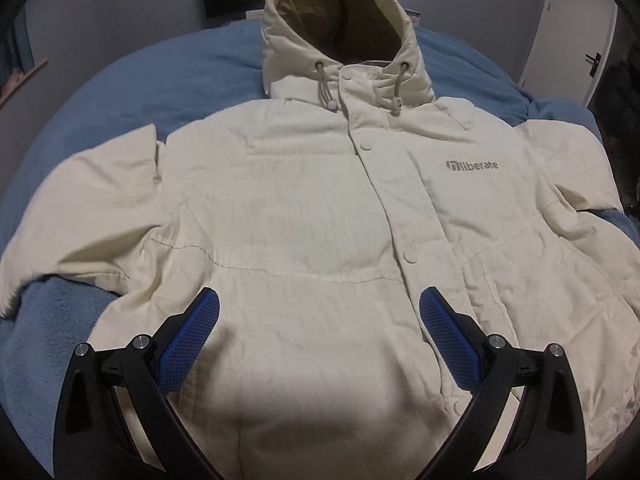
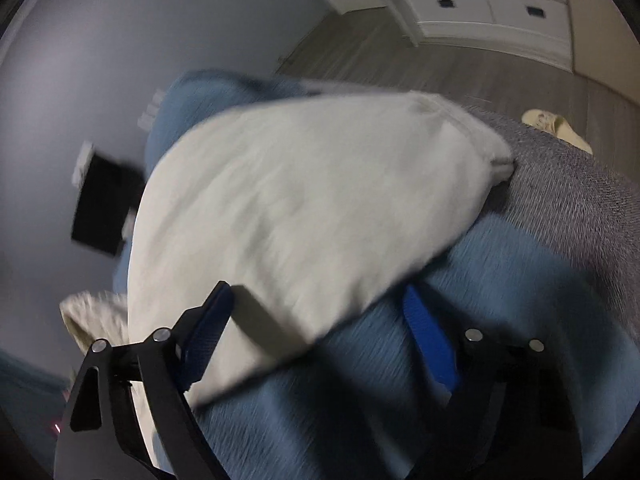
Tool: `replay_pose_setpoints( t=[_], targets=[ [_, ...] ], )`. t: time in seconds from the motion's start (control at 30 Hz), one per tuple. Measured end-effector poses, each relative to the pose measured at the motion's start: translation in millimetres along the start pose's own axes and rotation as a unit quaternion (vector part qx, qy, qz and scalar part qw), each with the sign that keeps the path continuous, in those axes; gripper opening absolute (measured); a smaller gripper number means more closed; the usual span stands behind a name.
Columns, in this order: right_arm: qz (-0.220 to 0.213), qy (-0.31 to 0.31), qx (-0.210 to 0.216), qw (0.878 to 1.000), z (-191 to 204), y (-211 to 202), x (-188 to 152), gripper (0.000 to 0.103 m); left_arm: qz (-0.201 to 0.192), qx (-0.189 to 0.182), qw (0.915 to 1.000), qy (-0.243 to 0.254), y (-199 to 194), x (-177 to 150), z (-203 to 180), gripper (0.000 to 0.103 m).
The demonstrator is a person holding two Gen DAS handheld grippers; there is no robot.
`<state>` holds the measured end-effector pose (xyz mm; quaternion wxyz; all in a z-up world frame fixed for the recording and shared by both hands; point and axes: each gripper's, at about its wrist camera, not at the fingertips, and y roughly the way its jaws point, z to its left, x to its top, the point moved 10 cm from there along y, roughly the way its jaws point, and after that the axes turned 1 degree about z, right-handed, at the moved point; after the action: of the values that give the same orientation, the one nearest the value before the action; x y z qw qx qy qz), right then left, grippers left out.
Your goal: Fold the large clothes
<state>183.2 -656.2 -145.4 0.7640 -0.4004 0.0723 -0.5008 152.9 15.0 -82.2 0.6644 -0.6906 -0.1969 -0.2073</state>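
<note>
A cream hooded jacket [image 1: 304, 208] lies face up on a blue blanket [image 1: 192, 68], hood at the far end, both sleeves spread outward, front snapped shut. My left gripper [image 1: 319, 304] hovers open above the jacket's lower front, with its blue pads [image 1: 192, 336] wide apart and nothing between them. In the blurred right wrist view, the jacket's sleeve [image 2: 312, 208] stretches toward its cuff [image 2: 500, 160]. My right gripper [image 2: 320, 300] stands open over the sleeve's near edge; the fabric lies between the fingers, and the pads do not press on it.
The blue blanket [image 2: 360, 400] covers a bed, with a grey cover [image 2: 580, 200] at the bed's edge. A slipper [image 2: 560, 128] lies on the wooden floor beyond. White cabinets [image 2: 492, 12] stand at the far wall. A door [image 1: 572, 40] is at the right.
</note>
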Motion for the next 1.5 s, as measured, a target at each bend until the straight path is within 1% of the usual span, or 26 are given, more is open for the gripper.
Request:
replay_pose_setpoints(
  t=[0.07,0.13,0.2,0.27,0.3,0.37,0.4,0.47,0.57,0.7,0.73,0.8,0.87,0.97,1.0,1.07,1.1,1.13,1.2,1.27,1.3,1.37,1.4,1.43,1.47,1.5],
  targets=[
    [-0.021,0.030,0.019,0.999,-6,3,18,0.058,-0.003,-0.011,0.9999,-0.005,-2,0,0,0.097],
    [-0.046,0.054,0.048,0.996,-7,-5,37,0.029,-0.007,-0.020,0.9997,-0.012,-4,0,0,0.097],
    [-0.075,0.042,0.044,0.995,2,-20,46,0.022,-0.012,-0.026,0.9995,-0.015,-5,2,0,0.097],
    [-0.119,-0.029,0.015,0.992,32,-45,55,0.021,-0.020,-0.030,0.9992,-0.017,-8,5,-1,0.097],
    [-0.143,-0.081,-0.006,0.986,58,-61,57,0.020,-0.022,-0.030,0.9992,-0.016,-8,6,-1,0.097],
    [-0.173,-0.146,-0.016,0.974,97,-82,56,0.020,-0.025,-0.025,0.9993,-0.014,-8,7,-2,0.097],
    [-0.189,-0.184,-0.011,0.965,130,-98,51,0.019,-0.024,-0.024,0.9994,-0.011,-7,7,-3,0.097],
    [-0.203,-0.230,0.008,0.952,181,-120,35,0.019,-0.021,-0.020,0.9995,-0.008,-5,7,-4,0.097],
    [-0.209,-0.288,0.054,0.933,257,-146,-3,0.018,-0.022,-0.016,0.9996,-0.005,-4,7,-4,0.097],
    [-0.184,-0.346,0.121,0.912,341,-158,-75,0.018,-0.025,-0.013,0.9996,-0.009,-5,6,-1,0.097],
    [-0.174,-0.355,0.132,0.909,353,-157,-86,0.018,-0.026,-0.010,0.9995,-0.011,-5,6,2,0.097],
    [-0.143,-0.373,0.163,0.902,381,-149,-131,0.018,-0.029,-0.004,0.9994,-0.016,-6,6,5,0.097],
    [-0.112,-0.382,0.187,0.898,398,-137,-167,0.018,-0.033,-0.001,0.9991,-0.026,-8,6,10,0.097],
    [-0.055,-0.412,0.205,0.886,408,-104,-243,0.018,-0.037,0.003,0.9987,-0.035,-11,8,14,0.097],
    [-0.037,-0.418,0.206,0.884,408,-93,-260,0.018,-0.040,0.007,0.9985,-0.036,-13,9,16,0.097],
    [0.020,-0.431,0.207,0.878,404,-61,-309,0.018,-0.041,0.013,0.9985,-0.036,-15,10,17,0.097],
    [0.034,-0.437,0.204,0.875,401,-48,-321,0.018,-0.039,0.016,0.9985,-0.035,-17,11,17,0.097],
    [0.049,-0.452,0.198,0.868,399,-33,-343,0.018,-0.038,0.020,0.9985,-0.035,-21,12,19,0.097],
    [0.086,-0.485,0.179,0.852,391,-3,-370,0.018,-0.034,0.025,0.9985,-0.034,-32,15,23,0.097],
    [0.125,-0.492,0.158,0.847,369,9,-384,0.018,-0.027,0.019,0.9988,-0.035,-48,22,28,0.097],
    [0.143,-0.484,0.155,0.849,358,9,-381,0.018,-0.027,0.014,0.9989,-0.036,-56,26,29,0.097],
    [0.153,-0.476,0.148,0.853,345,7,-375,0.019,-0.030,0.008,0.9989,-0.034,-76,42,32,0.097],
    [0.148,-0.474,0.148,0.856,341,0,-363,0.020,-0.032,0.008,0.9990,-0.029,-85,50,32,0.097],
    [0.136,-0.472,0.145,0.859,340,-6,-352,0.030,-0.037,0.008,0.9991,-0.021,-94,62,29,0.097],
    [0.123,-0.468,0.141,0.864,340,-10,-338,0.038,-0.042,0.003,0.9990,-0.012,-101,74,23,0.097],
    [0.114,-0.464,0.137,0.868,342,-6,-326,0.057,-0.049,-0.004,0.9988,-0.003,-104,85,14,0.097]
  ],
)
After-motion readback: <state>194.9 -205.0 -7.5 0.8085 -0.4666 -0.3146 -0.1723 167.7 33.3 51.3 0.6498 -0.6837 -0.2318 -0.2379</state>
